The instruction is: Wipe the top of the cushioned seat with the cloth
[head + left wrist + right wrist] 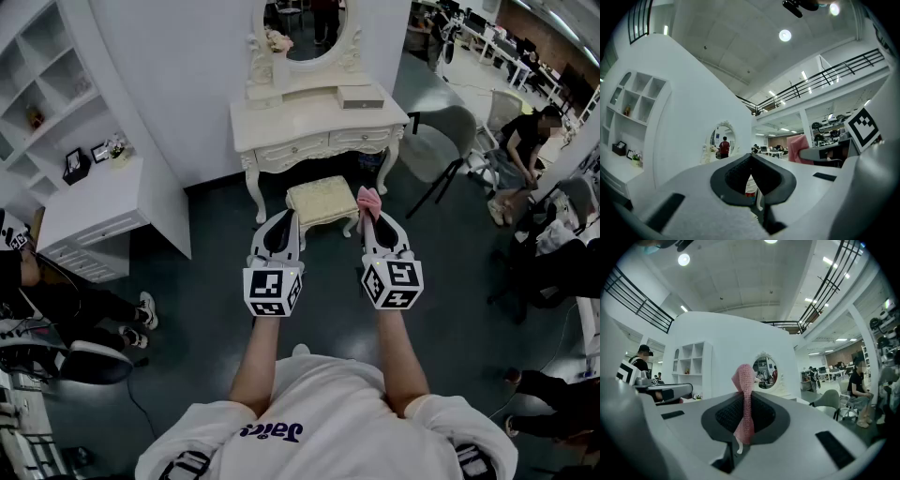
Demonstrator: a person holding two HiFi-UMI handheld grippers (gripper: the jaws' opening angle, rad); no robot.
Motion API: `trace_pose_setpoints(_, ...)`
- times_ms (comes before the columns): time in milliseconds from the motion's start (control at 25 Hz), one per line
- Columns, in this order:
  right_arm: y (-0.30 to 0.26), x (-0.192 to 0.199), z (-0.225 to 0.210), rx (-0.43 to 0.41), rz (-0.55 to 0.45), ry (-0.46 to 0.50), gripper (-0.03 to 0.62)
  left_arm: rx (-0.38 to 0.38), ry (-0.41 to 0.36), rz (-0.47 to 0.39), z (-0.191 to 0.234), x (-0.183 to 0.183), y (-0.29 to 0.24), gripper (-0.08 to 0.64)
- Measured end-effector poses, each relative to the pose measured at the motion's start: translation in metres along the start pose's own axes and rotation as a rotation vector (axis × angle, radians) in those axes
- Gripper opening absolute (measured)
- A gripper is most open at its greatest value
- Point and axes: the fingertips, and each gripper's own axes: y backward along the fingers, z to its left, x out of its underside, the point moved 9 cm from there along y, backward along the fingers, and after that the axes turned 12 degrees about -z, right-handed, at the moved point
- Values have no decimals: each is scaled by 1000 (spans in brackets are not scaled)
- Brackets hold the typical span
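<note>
Holding two white grippers out in front, a person [323,422] stands on a dark floor [187,281]. The right gripper [368,215] is clamped on a pink knitted cloth [745,399], which sticks up above its jaws. The left gripper [280,216] has its jaws pressed together, nothing between them. Farther off, a cream cushioned seat [322,199] sits just near of a white dressing table [319,124], apart from both grippers.
</note>
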Motion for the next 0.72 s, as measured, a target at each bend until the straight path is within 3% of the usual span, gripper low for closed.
trace_pose_setpoints(360,-3,18,38,23,60,11,21,23,92,12,30,15,23,12)
trace_pose_setpoints(720,-20,50,29,77,147,-21,21,50,163,87,45,57,-1,12)
